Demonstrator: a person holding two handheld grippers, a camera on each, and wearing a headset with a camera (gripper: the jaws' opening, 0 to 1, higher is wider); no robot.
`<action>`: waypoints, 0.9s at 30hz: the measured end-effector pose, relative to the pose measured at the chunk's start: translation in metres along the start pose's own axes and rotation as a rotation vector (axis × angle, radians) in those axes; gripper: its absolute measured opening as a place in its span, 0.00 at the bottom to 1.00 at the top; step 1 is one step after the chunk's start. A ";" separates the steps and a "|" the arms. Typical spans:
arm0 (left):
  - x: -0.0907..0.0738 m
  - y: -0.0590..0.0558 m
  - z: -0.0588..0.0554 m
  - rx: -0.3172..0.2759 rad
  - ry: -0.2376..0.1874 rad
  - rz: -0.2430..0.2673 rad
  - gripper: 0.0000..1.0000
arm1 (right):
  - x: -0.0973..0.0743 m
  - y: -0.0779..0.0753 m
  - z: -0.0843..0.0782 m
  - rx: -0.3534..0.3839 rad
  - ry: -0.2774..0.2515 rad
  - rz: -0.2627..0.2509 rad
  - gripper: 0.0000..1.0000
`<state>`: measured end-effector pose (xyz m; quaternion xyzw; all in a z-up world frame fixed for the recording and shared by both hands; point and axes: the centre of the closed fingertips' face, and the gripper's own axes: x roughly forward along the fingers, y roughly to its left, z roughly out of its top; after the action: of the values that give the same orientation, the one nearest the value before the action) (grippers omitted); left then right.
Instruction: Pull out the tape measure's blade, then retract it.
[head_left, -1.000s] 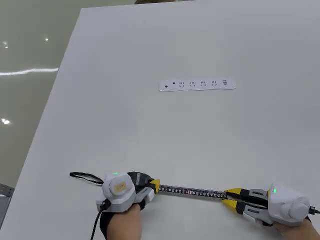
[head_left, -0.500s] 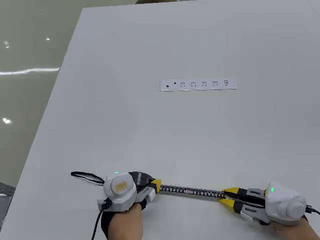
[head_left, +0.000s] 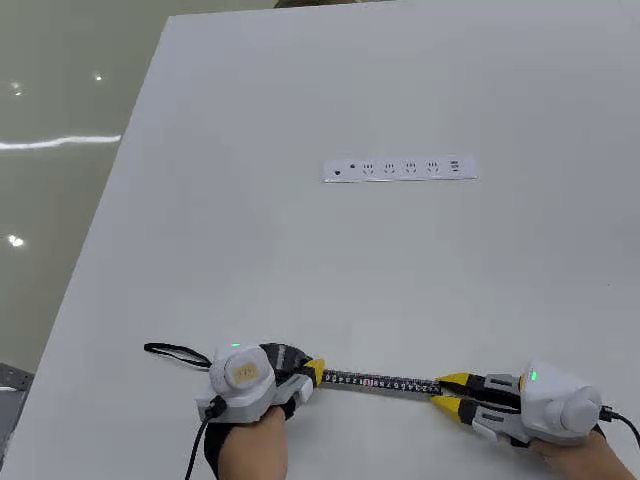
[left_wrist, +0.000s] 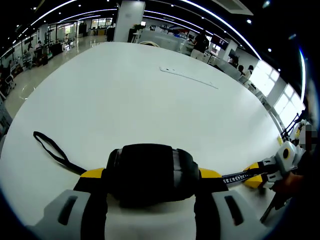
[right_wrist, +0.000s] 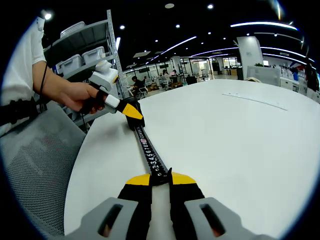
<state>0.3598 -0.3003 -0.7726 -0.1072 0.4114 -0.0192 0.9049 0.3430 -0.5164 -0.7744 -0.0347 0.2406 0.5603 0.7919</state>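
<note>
At the near edge of the white table (head_left: 400, 280), the right gripper (right_wrist: 160, 178) is pinching its jaws almost closed on the blade (head_left: 380, 382) tip. The left gripper (left_wrist: 151, 173) is clamping the black tape measure case (head_left: 284, 358), its wrist strap (head_left: 168, 351) trailing leftward. The blade is lying partly drawn out between them, so the pull-out looks under way or done and retraction is remaining.

Can't see most of tape measure case (head_left: 287, 356) under left gripper (head_left: 306, 378), nor blade (head_left: 380, 382) tip inside right gripper (head_left: 443, 391); can't read blade numerals in head view.
</note>
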 end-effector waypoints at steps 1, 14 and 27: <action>0.000 0.000 0.000 0.000 0.000 0.000 0.69 | 0.000 0.000 0.000 0.000 0.000 0.001 0.11; 0.000 0.000 0.000 -0.001 -0.001 -0.001 0.68 | 0.006 0.000 0.003 0.000 -0.001 0.011 0.11; 0.000 0.000 0.000 -0.002 -0.003 -0.001 0.68 | 0.020 0.006 0.008 -0.009 0.001 0.043 0.11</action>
<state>0.3599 -0.3000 -0.7722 -0.1081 0.4102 -0.0192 0.9054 0.3452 -0.4946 -0.7743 -0.0333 0.2394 0.5782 0.7793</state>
